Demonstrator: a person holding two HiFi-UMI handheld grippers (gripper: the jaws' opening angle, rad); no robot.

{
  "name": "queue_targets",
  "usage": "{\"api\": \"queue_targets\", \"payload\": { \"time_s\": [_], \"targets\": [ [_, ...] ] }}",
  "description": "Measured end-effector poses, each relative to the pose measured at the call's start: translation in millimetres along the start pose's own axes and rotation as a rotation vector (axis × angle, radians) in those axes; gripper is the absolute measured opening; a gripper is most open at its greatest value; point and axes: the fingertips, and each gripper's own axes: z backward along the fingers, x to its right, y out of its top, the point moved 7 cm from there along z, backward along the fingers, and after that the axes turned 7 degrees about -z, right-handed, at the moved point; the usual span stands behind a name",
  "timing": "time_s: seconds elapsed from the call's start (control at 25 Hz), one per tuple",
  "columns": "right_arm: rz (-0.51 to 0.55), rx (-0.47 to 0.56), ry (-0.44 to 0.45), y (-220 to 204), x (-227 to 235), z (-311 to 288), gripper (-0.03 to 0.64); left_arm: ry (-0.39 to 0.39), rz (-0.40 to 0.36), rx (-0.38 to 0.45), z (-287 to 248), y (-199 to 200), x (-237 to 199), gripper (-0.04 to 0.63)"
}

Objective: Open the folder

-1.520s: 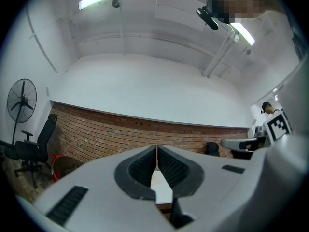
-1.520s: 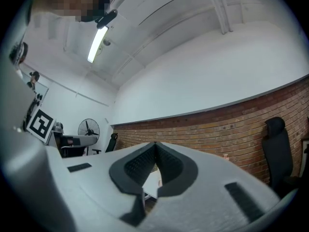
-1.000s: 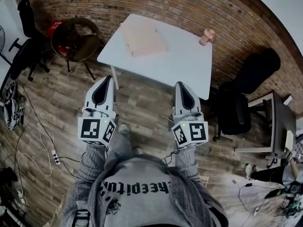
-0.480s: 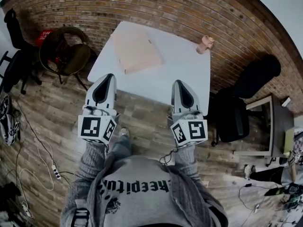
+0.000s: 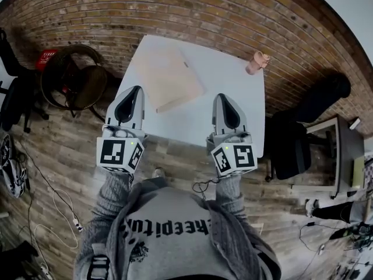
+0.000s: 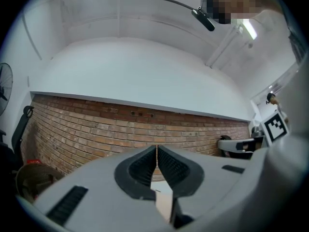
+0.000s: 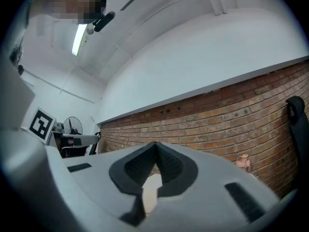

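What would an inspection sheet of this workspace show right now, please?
Surface: white table, standing by the brick wall.
Job's things: folder, closed, lying flat on the table's left part.
Clutter: small pink object at the table's far right corner; too small to identify.
Grippers: left gripper and right gripper, both with jaws shut on nothing, near the table's front edge, short of the folder.
Cables: loose cables across the floor on the left.
Surroundings: wooden floor, round chair on the left, black office chair on the right.
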Motion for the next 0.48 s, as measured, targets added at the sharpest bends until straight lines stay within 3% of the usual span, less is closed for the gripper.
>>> {"api": "queue_targets", "payload": {
  "time_s": [0.24,0.48],
  "targets": [
    [-0.031,-0.051,-0.036,-23,16,-34,0.005,-0.043,-0.037,-0.064,-34,-23,-14,0.012],
    [-0.046,-0.126,-0.049,-52,37,-59,0.005,-0.117,-0.205,-0.152,-58,-68,-12,0.014]
  ]
}}
